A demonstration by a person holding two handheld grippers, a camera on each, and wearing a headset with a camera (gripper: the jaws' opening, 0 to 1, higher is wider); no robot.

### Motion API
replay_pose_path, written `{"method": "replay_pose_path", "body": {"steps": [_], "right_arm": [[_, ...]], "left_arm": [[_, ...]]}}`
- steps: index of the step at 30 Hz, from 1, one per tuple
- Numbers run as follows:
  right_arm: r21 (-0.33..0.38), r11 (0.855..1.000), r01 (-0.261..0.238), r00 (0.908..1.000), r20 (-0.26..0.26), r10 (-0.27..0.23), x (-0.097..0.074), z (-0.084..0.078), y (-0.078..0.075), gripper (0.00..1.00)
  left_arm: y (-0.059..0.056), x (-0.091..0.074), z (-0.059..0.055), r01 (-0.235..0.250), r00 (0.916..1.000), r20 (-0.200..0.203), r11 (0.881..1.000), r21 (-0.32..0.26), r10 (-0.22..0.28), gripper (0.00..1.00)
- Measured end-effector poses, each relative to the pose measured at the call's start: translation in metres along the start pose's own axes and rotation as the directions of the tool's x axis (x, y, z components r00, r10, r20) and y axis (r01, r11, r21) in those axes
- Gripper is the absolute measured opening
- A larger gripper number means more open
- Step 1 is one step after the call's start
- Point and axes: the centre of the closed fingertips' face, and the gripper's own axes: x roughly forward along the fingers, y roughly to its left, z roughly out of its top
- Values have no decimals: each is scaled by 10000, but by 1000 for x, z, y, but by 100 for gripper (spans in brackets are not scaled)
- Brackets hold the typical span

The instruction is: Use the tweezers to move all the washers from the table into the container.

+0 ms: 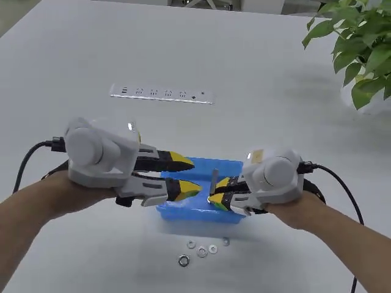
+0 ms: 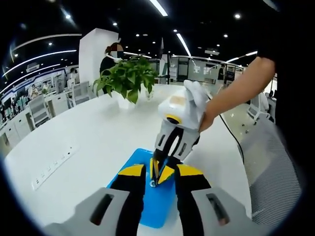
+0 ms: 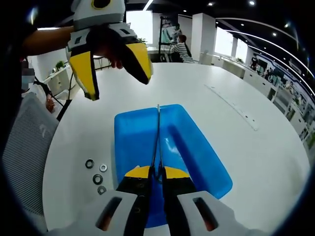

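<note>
Holding the thin grey metal tweezers [image 3: 157,137] is the job of my right gripper [image 3: 156,172]. Its fingers [image 3: 140,173] are pressed nearly together on the handle end, and the tweezers point forward over the shallow blue plastic container [image 3: 197,147]. My left gripper [image 1: 195,176] hangs above the other side of the container. Its yellow-tipped fingers [image 1: 177,160] are spread wide and carry nothing.

The container sits in the middle of the bench [image 1: 244,61], toward the near edge. The small silver ring-shaped washers [image 1: 201,251], about five of them, lie loose on the bench just beside the near wall of the container, between it and the near edge. I see no washer on the blue floor. In the left gripper view a small thing sits at the tip of the tweezers, but I cannot tell if it is a washer.

I judge that the task is at its early part: the tool is in hand and the picking is not yet done. The next move calls for tilting the tweezers down past the near wall to one washer. A light squeeze should then close the tips on its rim, because such a flat ring slides away easily.
</note>
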Motion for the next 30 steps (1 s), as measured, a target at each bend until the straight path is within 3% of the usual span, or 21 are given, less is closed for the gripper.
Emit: {"method": "replay_pose_path", "body": {"steps": [18,30], "right_arm": [[-469,9987,-176,9998,-109,171,-2,-1,1,9],[-967,9942,-472,9987,-257,449,-3,-2,2,9]], "left_arm": [[3,29,7,744,9971,-186,9949,688,-732,15],[-6,38,10,1336,9907,-410,9858,1023,-1300,8]]}}
